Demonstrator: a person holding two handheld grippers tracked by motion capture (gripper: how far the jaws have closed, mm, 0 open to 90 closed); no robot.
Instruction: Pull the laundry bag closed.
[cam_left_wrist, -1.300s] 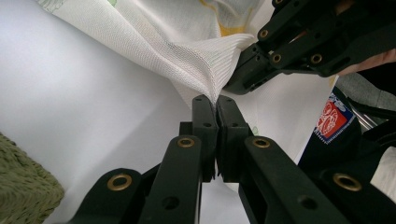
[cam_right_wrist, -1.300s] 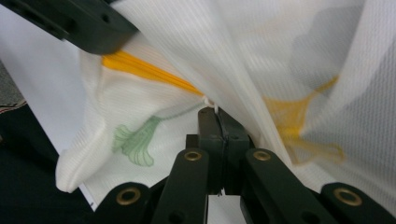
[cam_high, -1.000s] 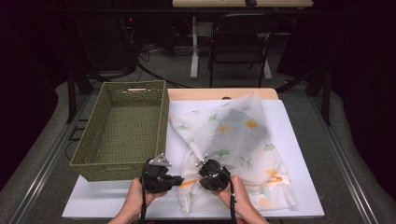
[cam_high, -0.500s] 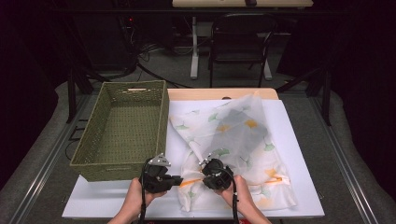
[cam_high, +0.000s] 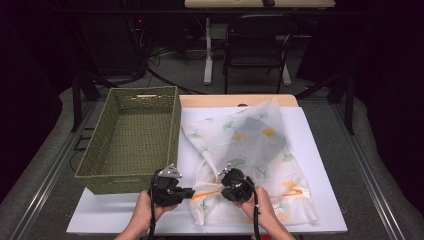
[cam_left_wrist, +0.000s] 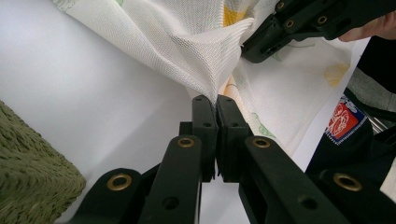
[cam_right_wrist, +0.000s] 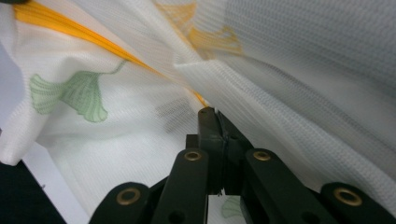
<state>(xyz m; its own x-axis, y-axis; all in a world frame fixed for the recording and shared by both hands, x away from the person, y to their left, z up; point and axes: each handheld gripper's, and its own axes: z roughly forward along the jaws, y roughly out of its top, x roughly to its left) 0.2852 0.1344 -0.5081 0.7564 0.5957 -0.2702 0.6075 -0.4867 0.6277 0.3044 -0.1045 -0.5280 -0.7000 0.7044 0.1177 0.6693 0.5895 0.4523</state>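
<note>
A white mesh cloth (cam_high: 255, 145) printed with green and orange leaves lies spread on the white board (cam_high: 320, 150). Its near left corner is lifted between my two grippers. In the high view my left gripper (cam_high: 192, 191) is shut on a fold of the cloth's edge. My right gripper (cam_high: 223, 186), a short way to the right, is shut on the same edge. In the left gripper view the left gripper (cam_left_wrist: 215, 100) pinches a bunched fold of the cloth (cam_left_wrist: 187, 42), with the other gripper (cam_left_wrist: 299, 23) beyond. In the right gripper view the right gripper (cam_right_wrist: 212, 114) grips the cloth (cam_right_wrist: 303, 70) by an orange stripe.
A green wicker basket (cam_high: 120, 182) stands empty on the left of the board, its front corner close to my left gripper; it shows as a woven corner (cam_left_wrist: 28, 163) in the left gripper view. A chair (cam_high: 255, 45) and table legs stand on the floor beyond the table.
My right gripper has edged slightly to the right with the cloth held in it. The left gripper has stayed where it was.
</note>
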